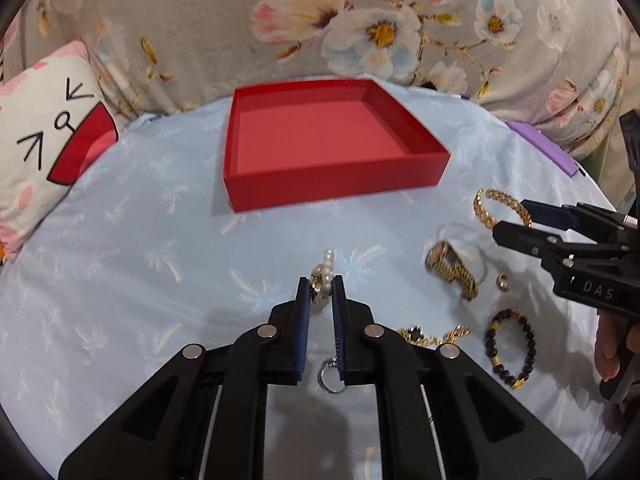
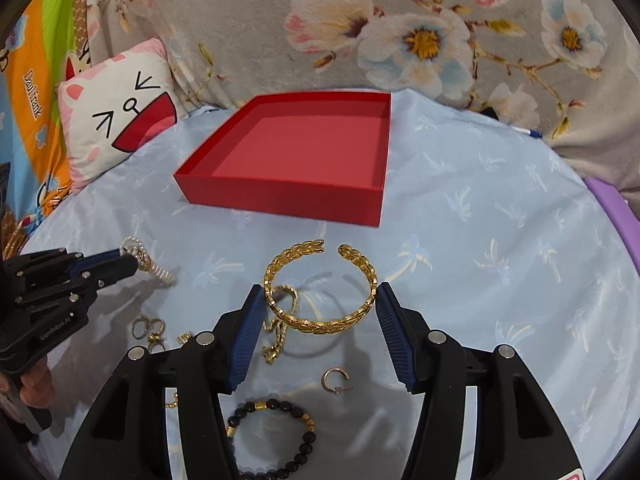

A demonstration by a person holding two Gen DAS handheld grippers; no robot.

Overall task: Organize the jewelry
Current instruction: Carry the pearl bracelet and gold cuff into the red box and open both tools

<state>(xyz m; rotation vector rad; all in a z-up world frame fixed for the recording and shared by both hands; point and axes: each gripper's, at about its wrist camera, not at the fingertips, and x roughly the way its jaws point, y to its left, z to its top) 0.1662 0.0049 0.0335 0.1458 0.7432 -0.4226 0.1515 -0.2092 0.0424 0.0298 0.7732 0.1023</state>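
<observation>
My left gripper (image 1: pixel 321 288) is shut on a small pearl-and-gold piece (image 1: pixel 327 268), held just above the pale blue cloth. In the right wrist view this gripper (image 2: pixel 134 260) comes in from the left with the same piece (image 2: pixel 154 268) at its tip. My right gripper (image 2: pixel 320 300) is shut on an open gold leaf-pattern bangle (image 2: pixel 324 326), one pad pressing each side. From the left wrist view it (image 1: pixel 516 220) shows at the right edge, bangle (image 1: pixel 484 208) in its jaws. A shallow red box (image 1: pixel 336 184) (image 2: pixel 280 200) stands open and bare beyond both grippers.
On the cloth lie a gold watch (image 1: pixel 452 270), a dark bead bracelet (image 1: pixel 512 348) (image 2: pixel 280 432), a gold chain (image 1: pixel 432 336), a hoop earring (image 2: pixel 334 380) and small rings (image 2: pixel 148 326). A cartoon pillow (image 1: pixel 52 132) sits far left, floral fabric behind.
</observation>
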